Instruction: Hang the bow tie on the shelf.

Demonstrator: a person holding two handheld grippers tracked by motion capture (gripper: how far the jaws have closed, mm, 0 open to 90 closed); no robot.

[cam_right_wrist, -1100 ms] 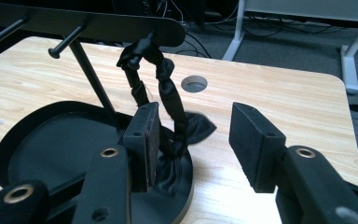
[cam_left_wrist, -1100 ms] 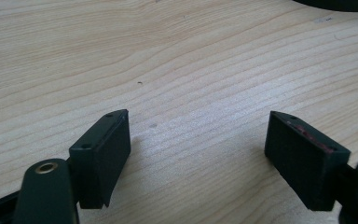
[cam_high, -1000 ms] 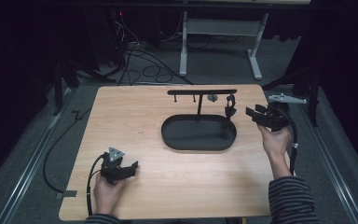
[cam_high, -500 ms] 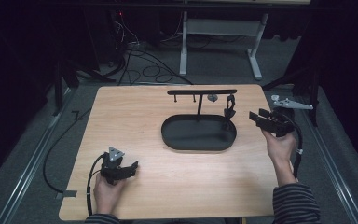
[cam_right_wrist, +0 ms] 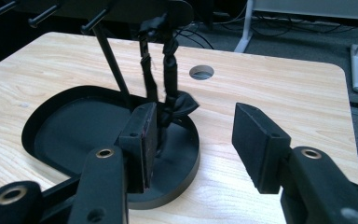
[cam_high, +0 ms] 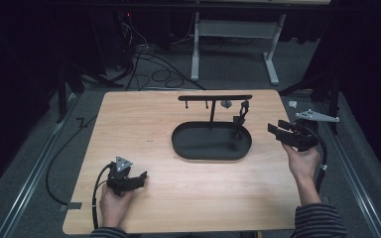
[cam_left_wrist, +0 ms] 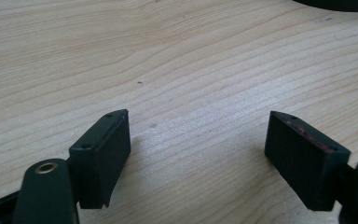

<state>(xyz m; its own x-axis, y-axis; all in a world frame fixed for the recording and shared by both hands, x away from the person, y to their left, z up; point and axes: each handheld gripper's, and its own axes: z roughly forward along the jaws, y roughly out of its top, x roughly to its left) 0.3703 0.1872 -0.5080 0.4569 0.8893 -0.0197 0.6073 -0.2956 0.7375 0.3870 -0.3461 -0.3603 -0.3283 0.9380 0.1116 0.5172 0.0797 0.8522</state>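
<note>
A black oval tray (cam_high: 191, 146) lies on the wooden table, and a thin post with a pegged crossbar (cam_high: 213, 97) rises from it. A black strap-like piece (cam_high: 241, 116) hangs from the bar's right end down to the tray; in the right gripper view this strap (cam_right_wrist: 168, 70) ends in a bow-like knot above the tray (cam_right_wrist: 74, 126). My right gripper (cam_high: 274, 130) hovers just right of the tray, aimed at the strap. Its jaws (cam_right_wrist: 193, 128) have just been opening and hold nothing. My left gripper (cam_high: 141, 176) rests open near the front left, over bare wood (cam_left_wrist: 198, 140).
A round hole (cam_right_wrist: 201, 72) pierces the tabletop behind the stand. The table's right edge (cam_high: 290, 148) runs under my right hand. Cables (cam_high: 149, 64) and a white desk frame (cam_high: 194, 49) stand on the floor beyond the table. The tray's rim (cam_left_wrist: 335, 3) lies far ahead of the left gripper.
My right hand has drifted a little to the right and toward the person, away from the hanging strap. The left hand has stayed put.
</note>
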